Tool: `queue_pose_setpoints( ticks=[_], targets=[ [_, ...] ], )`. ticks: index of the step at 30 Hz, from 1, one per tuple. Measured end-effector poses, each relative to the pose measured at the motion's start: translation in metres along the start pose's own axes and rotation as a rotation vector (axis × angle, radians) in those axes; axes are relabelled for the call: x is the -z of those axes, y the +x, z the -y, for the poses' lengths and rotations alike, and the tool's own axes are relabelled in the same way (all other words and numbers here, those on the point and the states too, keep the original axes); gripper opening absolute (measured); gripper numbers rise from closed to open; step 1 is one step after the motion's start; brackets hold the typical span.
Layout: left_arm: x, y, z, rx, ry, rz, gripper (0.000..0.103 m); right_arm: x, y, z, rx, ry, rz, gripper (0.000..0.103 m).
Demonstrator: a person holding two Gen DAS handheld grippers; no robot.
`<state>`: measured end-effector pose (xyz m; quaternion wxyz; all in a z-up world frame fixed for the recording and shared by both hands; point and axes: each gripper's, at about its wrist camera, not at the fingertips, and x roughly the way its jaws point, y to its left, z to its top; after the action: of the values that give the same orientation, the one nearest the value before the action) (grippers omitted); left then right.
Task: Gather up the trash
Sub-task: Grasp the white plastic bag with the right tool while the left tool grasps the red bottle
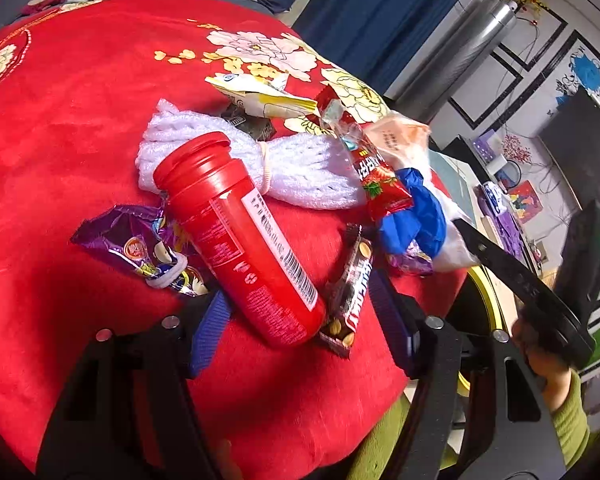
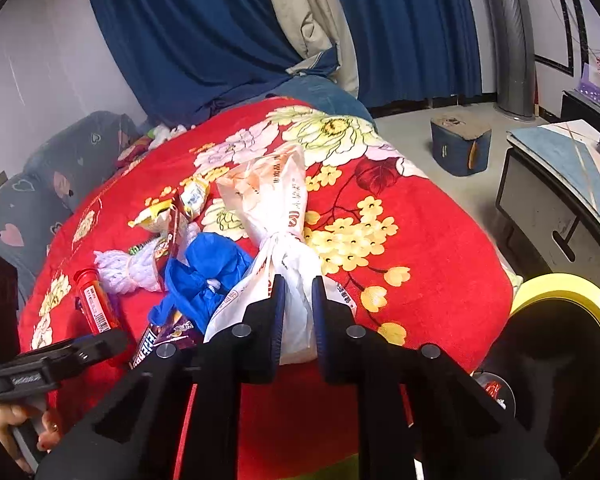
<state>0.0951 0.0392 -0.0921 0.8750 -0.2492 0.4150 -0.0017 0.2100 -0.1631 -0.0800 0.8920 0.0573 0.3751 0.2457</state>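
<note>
Your right gripper (image 2: 298, 312) is clamped on the white plastic bag (image 2: 278, 216), whose long axis runs straight ahead, while your left gripper (image 1: 300, 320), its fingers spread apart, straddles the red tube (image 1: 236, 236).

On the red flowered blanket (image 1: 60, 128), the red plastic bottle (image 1: 240, 240) lies at the frame centre, its cap end on the white foam net (image 1: 300, 168). The purple snack wrapper (image 1: 140, 248) lies left of it, the brown candy bar wrapper (image 1: 348, 296) right. The white plastic bag (image 2: 276, 216) lies between the right gripper (image 2: 298, 316) fingers.

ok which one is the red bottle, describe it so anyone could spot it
On the red flowered blanket, find the trash pile near its edge. The red bottle lies on its side between the open left gripper fingers, the only hard, capped cylinder with a barcode among wrappers.
</note>
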Motion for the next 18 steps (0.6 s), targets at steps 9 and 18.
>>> queue_pose_setpoints(
  ticks=[9, 18],
  targets=[
    [0.000, 0.000, -0.007, 0.019, -0.019, 0.015, 0.033, 0.004, -0.023, 0.008, 0.006, 0.022, 0.058, 0.009],
    [-0.004, -0.035, 0.017, 0.050, 0.092, 0.136, 0.030, 0.000, -0.042, 0.004, 0.018, -0.001, 0.130, 0.008]
  ],
)
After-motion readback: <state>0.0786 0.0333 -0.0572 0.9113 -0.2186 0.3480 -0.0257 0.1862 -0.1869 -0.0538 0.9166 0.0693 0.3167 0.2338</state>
